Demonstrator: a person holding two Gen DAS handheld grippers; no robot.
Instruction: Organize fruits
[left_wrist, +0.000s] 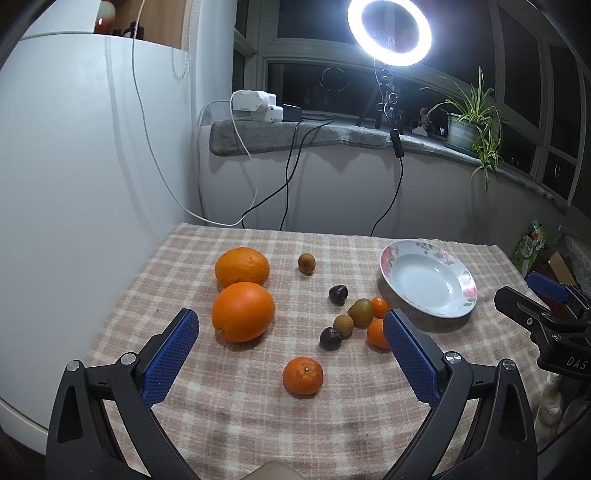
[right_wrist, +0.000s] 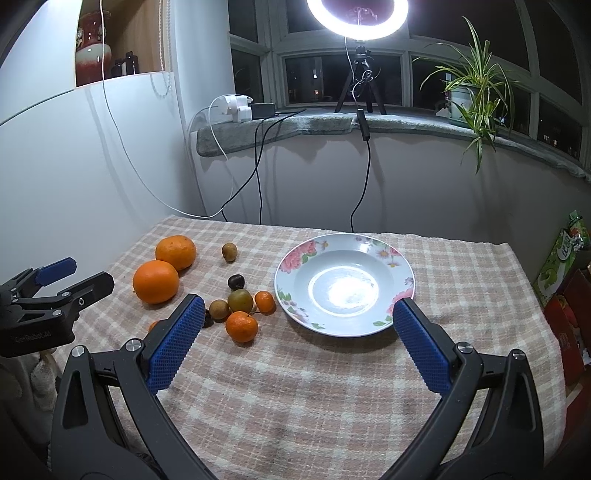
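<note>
Hovering low over the near edge of the table (left_wrist: 258, 424), my left gripper (left_wrist: 291, 332) points forward across the checked cloth with its blue pads (left_wrist: 171, 356) spread wide and nothing between them. On the left of that view lie two big oranges (left_wrist: 243, 311), one behind the other and touching. A mandarin (left_wrist: 303, 374) sits alone right in front of the left gripper's gap. Further right a cluster of small fruit (left_wrist: 356, 317) — brownish, dark and orange pieces — lies bunched together, one orange piece partly hidden behind the pad on that side. A single small brown fruit (left_wrist: 306, 263) lies apart at the back.

Right of the cluster sits the flowered plate (right_wrist: 291, 258), bare inside, with the ring light's glare on its bottom. My right gripper (right_wrist: 299, 326) hangs just short of it, level with the left one and aimed the same way — its pads equally far apart, empty, the plate's near rim framed between them.

Each gripper shows at the edge of the other's view, both over the near side of the table, well apart.
</note>
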